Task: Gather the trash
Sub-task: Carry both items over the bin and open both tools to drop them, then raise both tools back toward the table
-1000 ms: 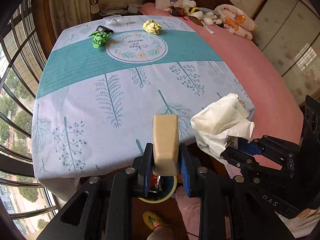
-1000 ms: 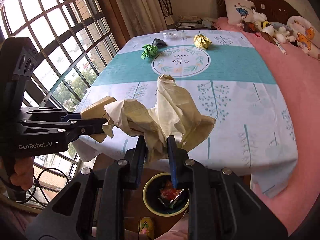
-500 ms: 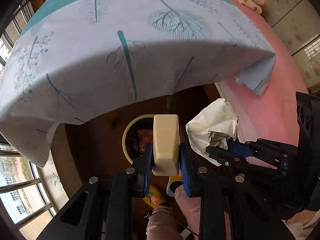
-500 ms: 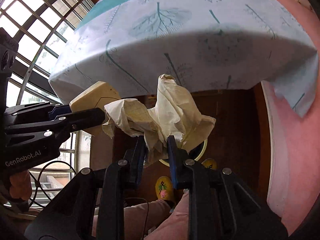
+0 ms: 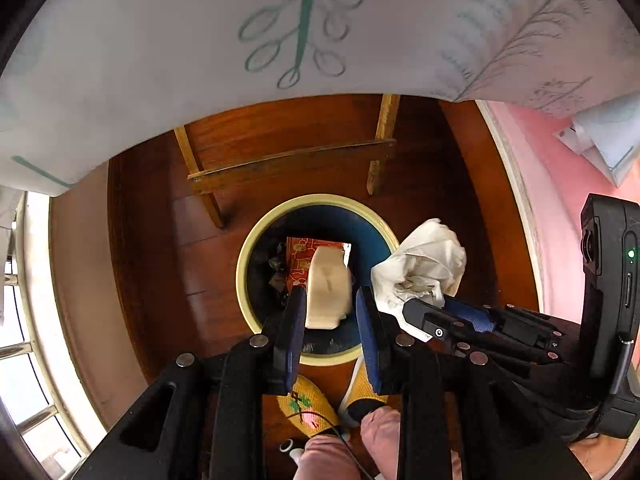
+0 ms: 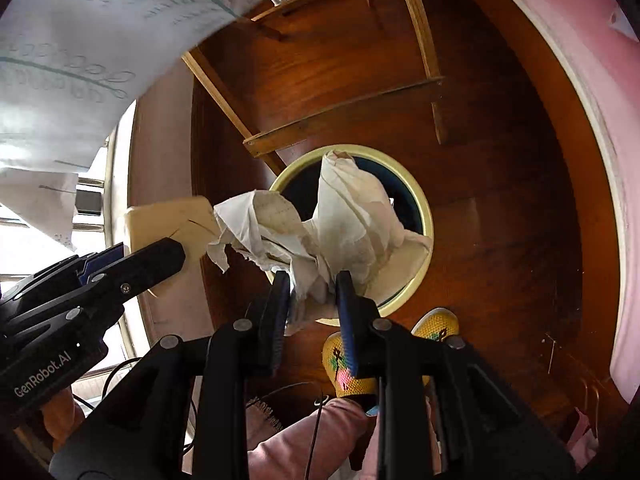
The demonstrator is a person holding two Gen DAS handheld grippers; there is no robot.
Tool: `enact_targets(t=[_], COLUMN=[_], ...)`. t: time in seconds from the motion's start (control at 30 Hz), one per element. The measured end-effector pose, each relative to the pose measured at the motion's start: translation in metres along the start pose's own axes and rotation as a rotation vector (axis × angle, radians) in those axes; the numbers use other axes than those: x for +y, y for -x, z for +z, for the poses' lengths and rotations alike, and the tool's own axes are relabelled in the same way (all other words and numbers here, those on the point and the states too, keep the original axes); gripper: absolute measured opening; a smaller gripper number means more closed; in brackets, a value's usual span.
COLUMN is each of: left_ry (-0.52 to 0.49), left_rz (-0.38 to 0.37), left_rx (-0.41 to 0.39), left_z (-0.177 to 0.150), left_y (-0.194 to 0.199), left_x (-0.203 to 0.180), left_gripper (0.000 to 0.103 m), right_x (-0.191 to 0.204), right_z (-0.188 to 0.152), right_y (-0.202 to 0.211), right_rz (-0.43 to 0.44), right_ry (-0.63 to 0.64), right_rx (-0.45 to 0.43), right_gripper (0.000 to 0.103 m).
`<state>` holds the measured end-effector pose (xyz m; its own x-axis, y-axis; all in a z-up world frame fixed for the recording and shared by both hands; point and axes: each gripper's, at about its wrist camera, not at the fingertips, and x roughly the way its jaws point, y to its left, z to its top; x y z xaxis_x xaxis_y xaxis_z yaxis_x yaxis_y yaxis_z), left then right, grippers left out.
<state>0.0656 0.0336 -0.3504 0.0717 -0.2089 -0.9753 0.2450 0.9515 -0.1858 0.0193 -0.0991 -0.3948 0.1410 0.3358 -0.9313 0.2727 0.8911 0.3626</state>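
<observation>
1. Where my left gripper crosses the right camera, its side reads "GenRobot.AI" – the only legible writing.
2. My left jaws stand slightly apart around a beige block, its long axis pointing down into the bin; I cannot tell whether it is gripped.
3. My right gripper is easing open with crumpled paper between its jaws, above the bin's rim.
4. Bin contents are mostly hidden – only a red printed wrapper shows.
</observation>
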Motion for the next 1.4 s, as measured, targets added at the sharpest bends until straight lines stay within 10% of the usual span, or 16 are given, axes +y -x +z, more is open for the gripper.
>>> enact_targets(t=[0.3, 0.7, 1.4], left_ry=[0.042, 0.012, 0.035], left_rz=[0.045, 0.074, 0.115], left_rx=[-0.018, -0.070, -0.235], left_z=[0.007, 0.015, 0.046], left_y=[-0.017, 0.042, 0.276], left_x=[0.014, -0.001, -0.062], left_gripper=[0.085, 0.086, 0.086], right_x=[-0.008, 0.000, 0.076], right_z=[0.014, 0.036, 0.052], right_y=[-0.021, 0.025, 0.242], right_rz=[0.001, -0.025, 0.006], right_ry=[-0.023, 0.012, 0.158], right_rx=[-0.013, -0.032, -0.129], right_gripper=[0.039, 0.049, 0.050])
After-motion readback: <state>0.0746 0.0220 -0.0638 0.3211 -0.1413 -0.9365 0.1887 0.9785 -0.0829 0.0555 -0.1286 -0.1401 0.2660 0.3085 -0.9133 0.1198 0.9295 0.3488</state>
